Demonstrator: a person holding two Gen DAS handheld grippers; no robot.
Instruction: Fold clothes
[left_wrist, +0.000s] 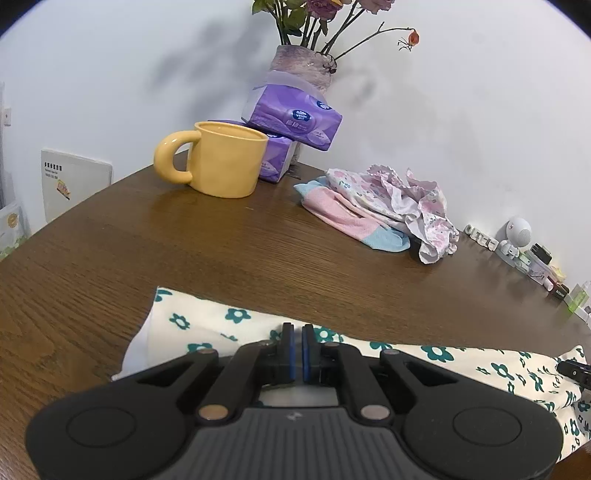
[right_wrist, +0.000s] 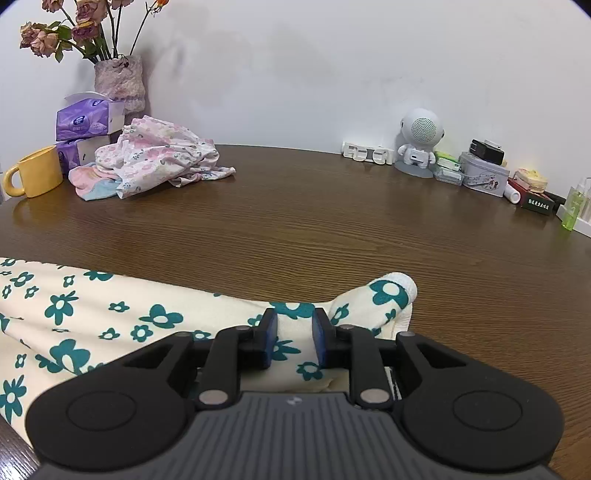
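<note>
On the wooden table (right_wrist: 295, 206) the flowered garment (right_wrist: 110, 314) lies lengthwise left-to-right.

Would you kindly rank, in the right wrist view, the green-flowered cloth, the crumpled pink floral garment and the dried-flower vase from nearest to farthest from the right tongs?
1. Green-flowered cloth: between the right tongs.
2. Crumpled pink floral garment: far left, mid-table.
3. Dried-flower vase: far left, against the wall.
</note>
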